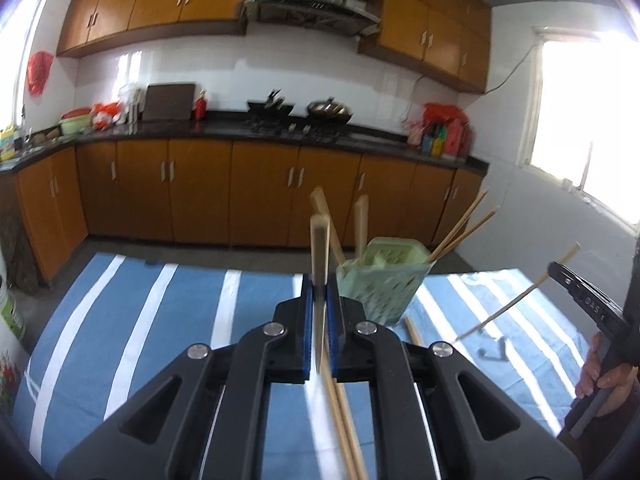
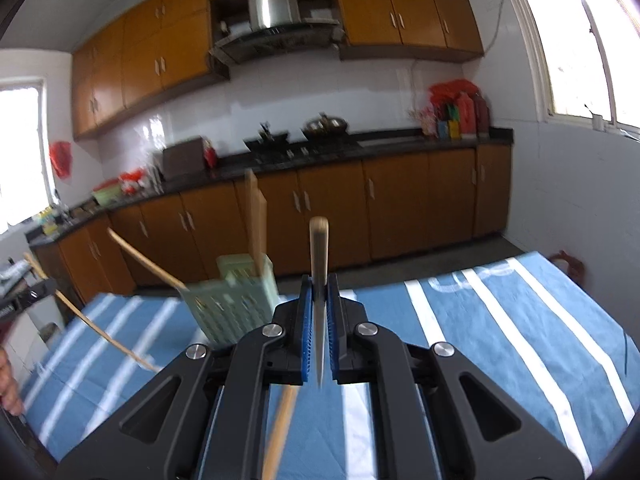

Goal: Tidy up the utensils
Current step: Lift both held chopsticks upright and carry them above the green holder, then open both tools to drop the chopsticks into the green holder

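Above the striped tablecloth (image 1: pixel 160 320), a chopstick was clamped in each closed gripper, left (image 1: pixel 320 300) and right (image 2: pixel 320 304); lowering both into the green holder (image 1: pixel 384 280) was judged next.

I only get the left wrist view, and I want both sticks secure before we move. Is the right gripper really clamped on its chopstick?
Observer: Yes. In the right wrist view, the right gripper has both blue pads pressed on its chopstick.
Operator: How does my stick look from that side?
Observer: The left gripper holds a chopstick that slants down toward the striped cloth and sticks out past both sides of the grip.
Operator: Anything past the cloth's far right corner?
Observer: A brown chair back shows just beyond it.
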A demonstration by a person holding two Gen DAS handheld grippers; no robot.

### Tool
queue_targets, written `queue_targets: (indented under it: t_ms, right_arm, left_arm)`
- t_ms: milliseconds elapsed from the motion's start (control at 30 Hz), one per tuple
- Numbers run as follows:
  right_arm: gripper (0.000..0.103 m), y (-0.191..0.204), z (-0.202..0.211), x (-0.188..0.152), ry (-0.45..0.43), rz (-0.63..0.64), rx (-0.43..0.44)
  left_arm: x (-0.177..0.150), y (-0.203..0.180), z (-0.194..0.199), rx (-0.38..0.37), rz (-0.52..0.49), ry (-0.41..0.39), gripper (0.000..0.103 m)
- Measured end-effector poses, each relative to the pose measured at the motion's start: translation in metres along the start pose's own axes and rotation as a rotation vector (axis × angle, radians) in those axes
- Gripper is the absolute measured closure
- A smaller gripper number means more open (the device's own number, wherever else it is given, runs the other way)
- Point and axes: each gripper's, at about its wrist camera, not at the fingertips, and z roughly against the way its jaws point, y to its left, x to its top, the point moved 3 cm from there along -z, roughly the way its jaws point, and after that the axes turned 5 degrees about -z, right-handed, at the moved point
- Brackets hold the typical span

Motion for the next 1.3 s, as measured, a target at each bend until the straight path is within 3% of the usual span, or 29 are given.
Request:
queue_targets:
  t_ms: [300, 600, 967, 1300]
  right_arm:
    - [0.096, 0.041, 0.016, 0.066, -0.178, -0.018, 0.150]
    - [0.095, 0.063, -0.018, 0.083, -0.285, -0.002, 0.155]
    - [0.095, 0.058, -0.069, 0.045, -0.153, 0.012, 0.106]
    - [0.095, 0.054, -0.051, 0.048, -0.153, -0.002, 0.098]
  left_arm:
    - [0.073, -0.036, 0.011, -0.037, 0.004, -0.193, 0.095]
    - [0.105, -0.044, -0.020, 0.031, 0.078, -0.320, 0.095]
    - [0.076, -0.041, -0.089, 0.028, 0.093, -0.194, 0.095]
    - [0.073, -0.030, -0.079, 0.014, 0.119, -0.187, 0.093]
